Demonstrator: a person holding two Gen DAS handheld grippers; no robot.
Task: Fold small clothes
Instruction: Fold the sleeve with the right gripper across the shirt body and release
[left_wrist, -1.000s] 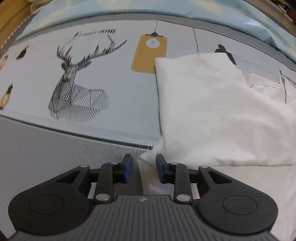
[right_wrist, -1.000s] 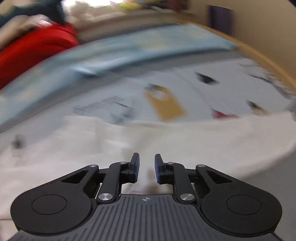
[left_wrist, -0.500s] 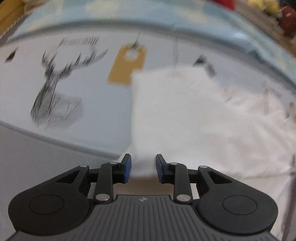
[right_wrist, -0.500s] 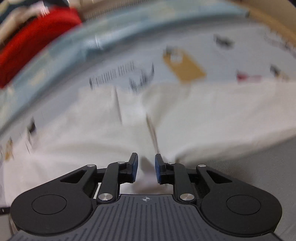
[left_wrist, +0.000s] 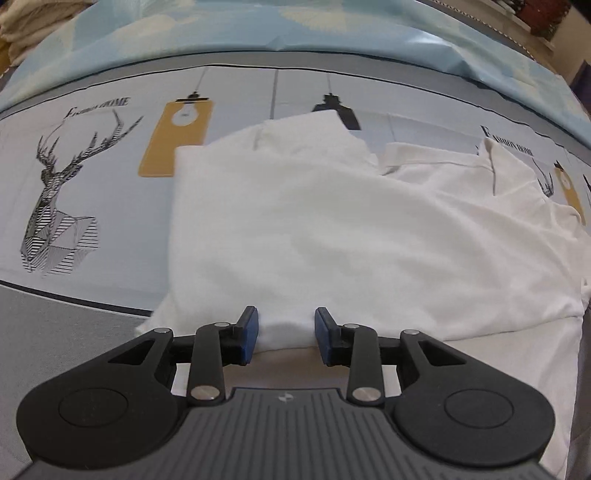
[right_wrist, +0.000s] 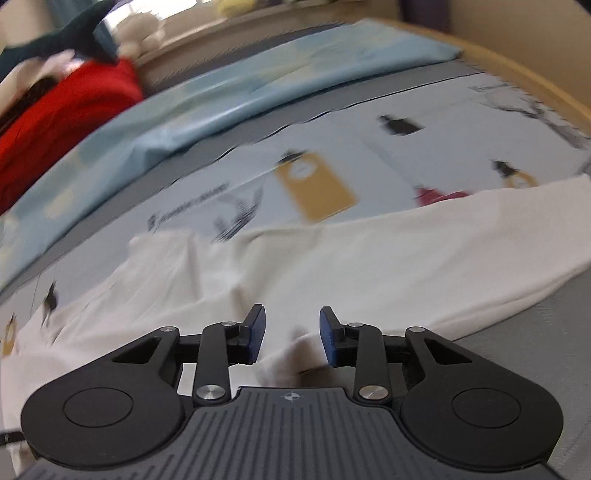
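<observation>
A white shirt (left_wrist: 332, 229) lies on a printed bedsheet, its left part folded over into a flat panel, its collar (left_wrist: 491, 162) at the far right. My left gripper (left_wrist: 286, 332) is open, its blue pads either side of the folded near edge, with cloth between the jaws. In the right wrist view the same white shirt (right_wrist: 332, 266) stretches across the bed, blurred. My right gripper (right_wrist: 291, 334) is open over the shirt's near edge, with a raised bit of cloth between the pads.
The bedsheet (left_wrist: 92, 177) has a deer print (left_wrist: 55, 206) and yellow lamp tags. A light blue cover (left_wrist: 295, 26) lies along the far side. A red cloth pile (right_wrist: 62, 114) sits far left in the right wrist view. A wooden bed edge (right_wrist: 535, 81) runs at the right.
Both grippers have opened wider. The left view has shifted right, so more of the shirt and its collar shows. The right view has swung back over the shirt's near edge.
</observation>
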